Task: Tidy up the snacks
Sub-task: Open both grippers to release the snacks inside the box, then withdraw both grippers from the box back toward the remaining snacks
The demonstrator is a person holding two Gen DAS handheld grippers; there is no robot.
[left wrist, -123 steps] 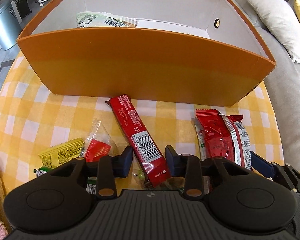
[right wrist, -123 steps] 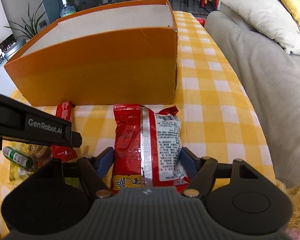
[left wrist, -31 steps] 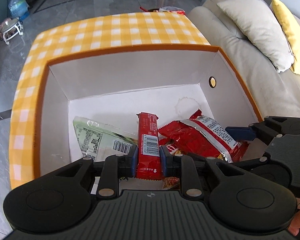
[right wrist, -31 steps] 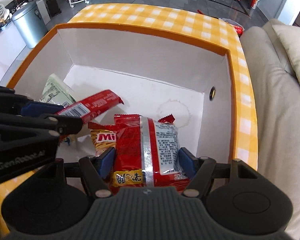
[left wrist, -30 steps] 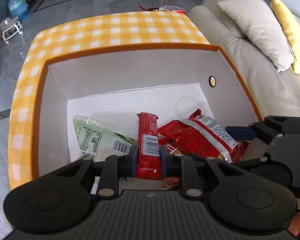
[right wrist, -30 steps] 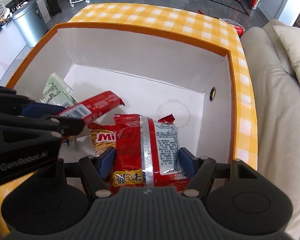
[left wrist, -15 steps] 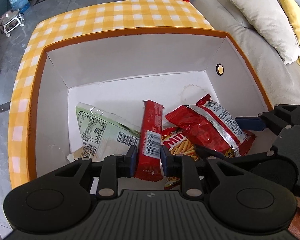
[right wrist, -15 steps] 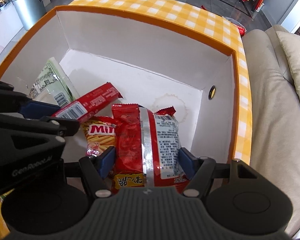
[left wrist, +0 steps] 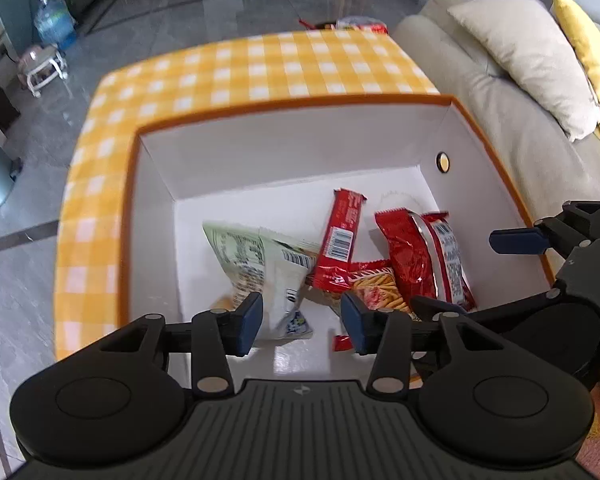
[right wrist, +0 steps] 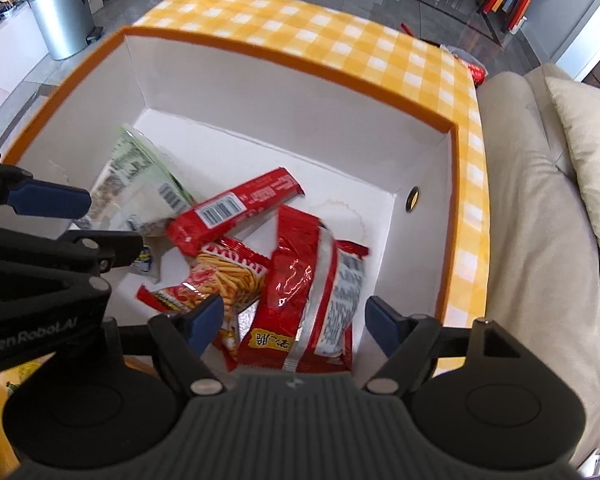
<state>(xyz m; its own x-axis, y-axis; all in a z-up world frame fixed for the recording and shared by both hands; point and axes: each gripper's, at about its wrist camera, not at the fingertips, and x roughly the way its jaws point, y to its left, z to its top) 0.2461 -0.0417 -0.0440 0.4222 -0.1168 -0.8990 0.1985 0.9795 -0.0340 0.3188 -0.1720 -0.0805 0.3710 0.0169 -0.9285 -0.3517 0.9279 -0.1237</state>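
Snacks lie in the orange box (left wrist: 288, 102), both grippers apparently empty.

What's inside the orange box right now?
The orange box holds a green-and-white bag, a long red bar, a bag of snack sticks and a big red bag. The bags overlap, so anything beneath them is hidden.

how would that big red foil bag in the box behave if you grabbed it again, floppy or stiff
The red foil bag is creased and puffy, so it would probably crumple between the fingers rather than stay stiff. Its glossy film looks slippery, so a light pinch might slide. It leans on the fries packet, so pushing it would likely nudge that too.
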